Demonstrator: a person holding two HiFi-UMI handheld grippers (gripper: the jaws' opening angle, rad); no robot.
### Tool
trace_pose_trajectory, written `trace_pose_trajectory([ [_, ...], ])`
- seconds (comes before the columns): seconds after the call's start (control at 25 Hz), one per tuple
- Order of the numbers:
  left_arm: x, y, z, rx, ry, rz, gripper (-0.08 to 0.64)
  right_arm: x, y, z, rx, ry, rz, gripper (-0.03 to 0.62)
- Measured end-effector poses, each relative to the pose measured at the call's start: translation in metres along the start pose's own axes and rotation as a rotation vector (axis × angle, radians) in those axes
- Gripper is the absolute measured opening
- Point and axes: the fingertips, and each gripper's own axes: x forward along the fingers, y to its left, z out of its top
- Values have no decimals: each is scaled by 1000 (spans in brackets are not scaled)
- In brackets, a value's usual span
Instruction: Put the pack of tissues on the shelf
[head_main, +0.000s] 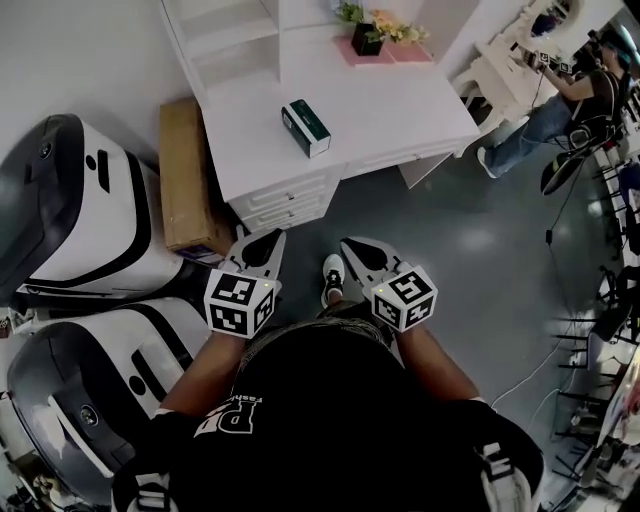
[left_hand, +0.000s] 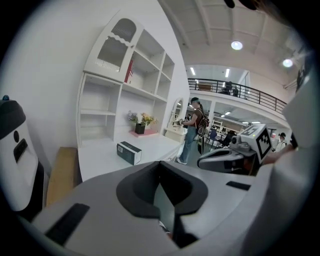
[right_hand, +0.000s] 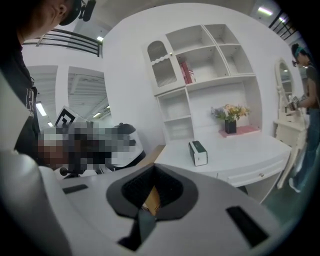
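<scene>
The pack of tissues (head_main: 306, 127), a dark green and white box, stands on the white desk (head_main: 410, 110) below the white shelf unit (head_main: 225, 30). The same pack (left_hand: 129, 152) shows at mid-left in the left gripper view, and the pack (right_hand: 198, 153) sits right of centre in the right gripper view. My left gripper (head_main: 263, 241) and right gripper (head_main: 353, 247) hang side by side over the grey floor, short of the desk's front edge and apart from the pack. Both are shut with nothing held. The left gripper's (left_hand: 161, 169) pads meet, as do the right gripper's (right_hand: 151, 175).
A long cardboard box (head_main: 190, 175) lies on the floor left of the desk. Two large white-and-black machines (head_main: 80, 200) fill the left side. A flower pot (head_main: 368, 38) stands on a pink mat at the desk's back. A person (head_main: 560, 105) stands at a far dressing table.
</scene>
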Motion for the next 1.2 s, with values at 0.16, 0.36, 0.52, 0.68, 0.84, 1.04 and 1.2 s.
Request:
trace_pose_trajectory([
  [0.16, 29, 2, 19, 2, 4, 12, 14, 14, -31, 17, 1, -1, 27, 9],
  [0.36, 60, 7, 39, 1, 21, 38, 14, 28, -67, 32, 15, 4, 52, 9],
  [0.52, 84, 10, 51, 0, 29, 57, 14, 36, -93, 42, 21, 3, 71, 9],
  [0.68, 110, 11, 66, 0, 28, 64, 14, 45, -117, 52, 18, 3, 86, 9],
  [0.84, 130, 10, 78, -1, 25, 73, 14, 50, -140, 61, 12, 7, 102, 9],
  [1.04, 145, 16, 87, -22, 22, 119, 14, 59, -164, 71, 2, 13, 131, 9],
  [1.2, 151, 22, 94, -29, 5, 165, 14, 70, -173, 77, -17, 17, 175, 9],
])
